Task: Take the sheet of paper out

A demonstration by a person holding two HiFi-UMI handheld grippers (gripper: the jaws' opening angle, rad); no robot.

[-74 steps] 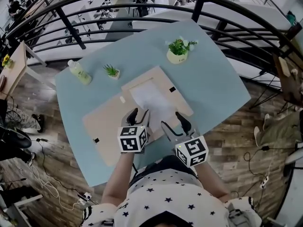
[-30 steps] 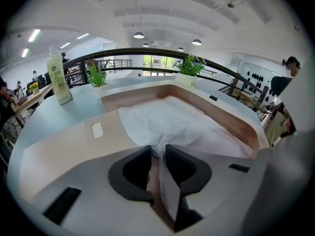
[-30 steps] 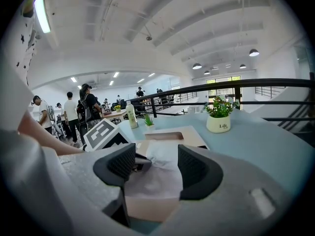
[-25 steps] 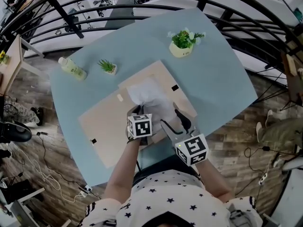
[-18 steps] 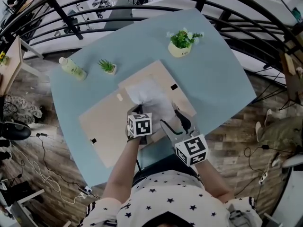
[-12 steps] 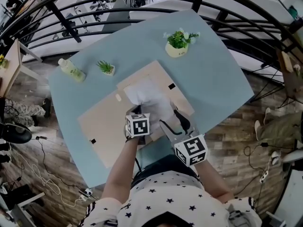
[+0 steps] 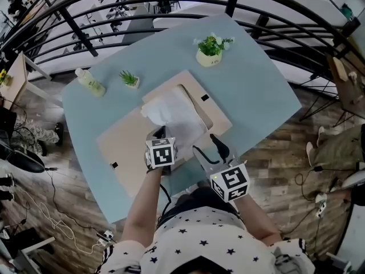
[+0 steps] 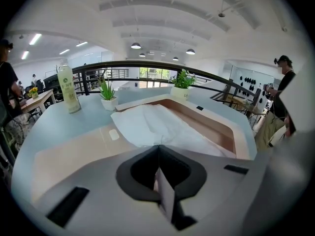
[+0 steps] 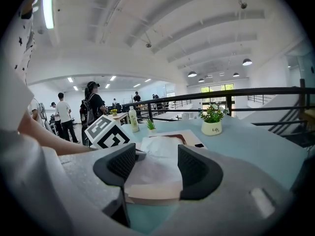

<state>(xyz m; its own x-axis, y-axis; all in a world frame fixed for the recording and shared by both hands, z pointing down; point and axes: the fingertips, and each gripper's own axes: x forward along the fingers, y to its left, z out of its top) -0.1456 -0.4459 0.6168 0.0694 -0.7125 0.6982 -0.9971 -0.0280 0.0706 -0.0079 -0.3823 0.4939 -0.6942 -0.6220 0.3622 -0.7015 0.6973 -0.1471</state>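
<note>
A white sheet of paper (image 7: 171,116) lies rumpled in a shallow tan cardboard box (image 7: 212,112). Its far corner rides over the box's left rim. My left gripper (image 7: 160,135) is shut on the sheet's near edge. In the left gripper view the paper (image 8: 152,124) runs straight into the closed jaws of the left gripper (image 8: 158,147). My right gripper (image 7: 206,144) stands open above the box's near corner, holding nothing. In the right gripper view the right gripper (image 9: 156,163) has the paper (image 9: 160,154) and the box's front wall (image 9: 152,193) showing beyond its jaws, untouched.
The box's flat lid (image 7: 122,147) lies folded out to the left on the pale blue table (image 7: 256,90). At the table's far side stand a bottle (image 7: 90,81), a small potted plant (image 7: 129,79) and a larger potted plant (image 7: 210,50). A black railing (image 7: 171,4) runs behind.
My left gripper has taken hold of the paper's near edge and risen a little. The sheet has bunched up and slid toward the box's left rim. The right gripper has drifted slightly.
</note>
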